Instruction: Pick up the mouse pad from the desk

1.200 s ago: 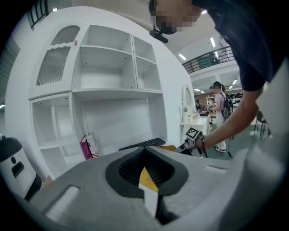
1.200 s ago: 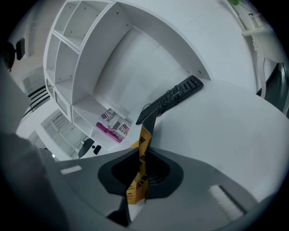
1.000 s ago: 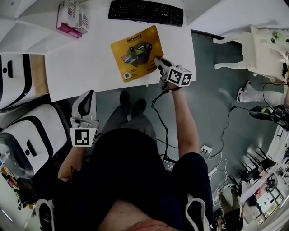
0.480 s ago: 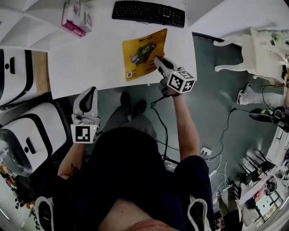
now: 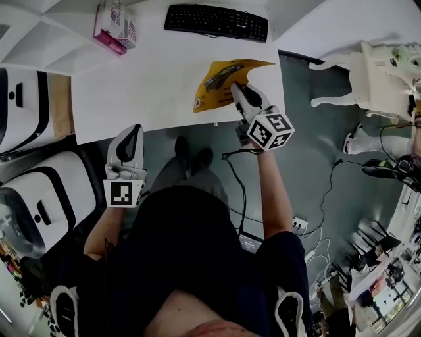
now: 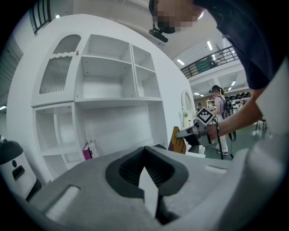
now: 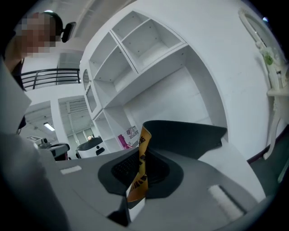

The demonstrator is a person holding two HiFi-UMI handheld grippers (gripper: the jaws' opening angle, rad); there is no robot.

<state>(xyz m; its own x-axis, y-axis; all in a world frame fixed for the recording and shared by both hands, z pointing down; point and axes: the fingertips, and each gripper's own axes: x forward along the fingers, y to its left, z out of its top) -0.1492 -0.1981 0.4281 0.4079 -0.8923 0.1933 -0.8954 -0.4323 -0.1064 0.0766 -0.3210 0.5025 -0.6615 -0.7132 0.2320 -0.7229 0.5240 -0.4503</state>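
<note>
The yellow mouse pad (image 5: 223, 80) hangs above the white desk (image 5: 145, 85), turned nearly on edge. My right gripper (image 5: 237, 91) is shut on its near right corner. In the right gripper view the pad (image 7: 141, 164) stands as a yellow strip pinched between the jaws of that gripper (image 7: 137, 182), its black underside curving off to the right. My left gripper (image 5: 131, 131) hovers off the desk's front edge with its fingers together and nothing in them. From the left gripper view (image 6: 146, 180) I see the right gripper (image 6: 189, 132) holding the pad (image 6: 175, 140) upright.
A black keyboard (image 5: 216, 20) lies at the desk's back edge and a pink-and-white box (image 5: 112, 26) at its back left. White shelving rises behind the desk. White rounded machines (image 5: 26, 112) stand to the left, and a white chair (image 5: 368, 72) to the right. A cable (image 5: 237, 178) trails from the right gripper.
The right gripper has risen with the mouse pad, which left the desk and rolled from flat to nearly on edge. The left gripper stayed where it was.
</note>
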